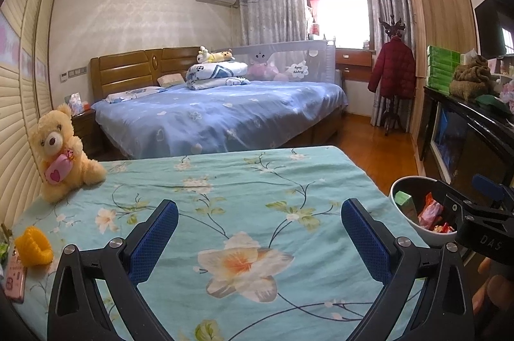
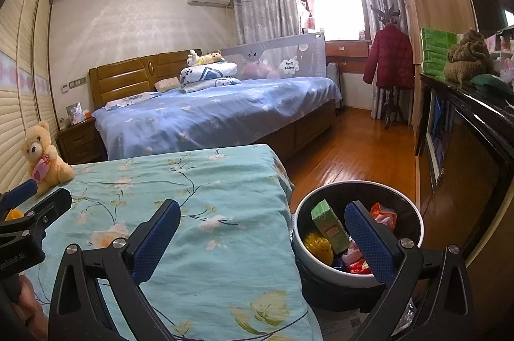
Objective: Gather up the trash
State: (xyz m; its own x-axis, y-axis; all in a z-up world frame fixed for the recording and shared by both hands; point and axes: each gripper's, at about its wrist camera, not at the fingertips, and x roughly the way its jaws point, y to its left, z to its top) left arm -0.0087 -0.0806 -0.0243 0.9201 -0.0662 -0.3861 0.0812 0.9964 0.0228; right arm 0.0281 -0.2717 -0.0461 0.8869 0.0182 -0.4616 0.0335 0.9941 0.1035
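A round white trash bin [image 2: 318,265] stands on the floor by the right edge of the teal floral bed [image 2: 199,212]. It holds a green carton [image 2: 331,225], a yellow piece [image 2: 318,246] and red wrappers [image 2: 384,212]. My right gripper [image 2: 262,209] is open and empty, with one finger over the sheet and the other over the bin. My left gripper [image 1: 260,209] is open and empty above the sheet [image 1: 257,180]. The bin [image 1: 412,220] shows at that view's right edge. A yellow knitted item [image 1: 33,246] lies at the bed's near left.
A teddy bear [image 1: 61,151] sits at the bed's far left corner, and a pink phone [image 1: 14,276] lies near the left edge. Beyond stands a blue bed [image 1: 221,113]. A black cabinet [image 2: 475,129] lines the right, with wood floor [image 2: 350,145] between.
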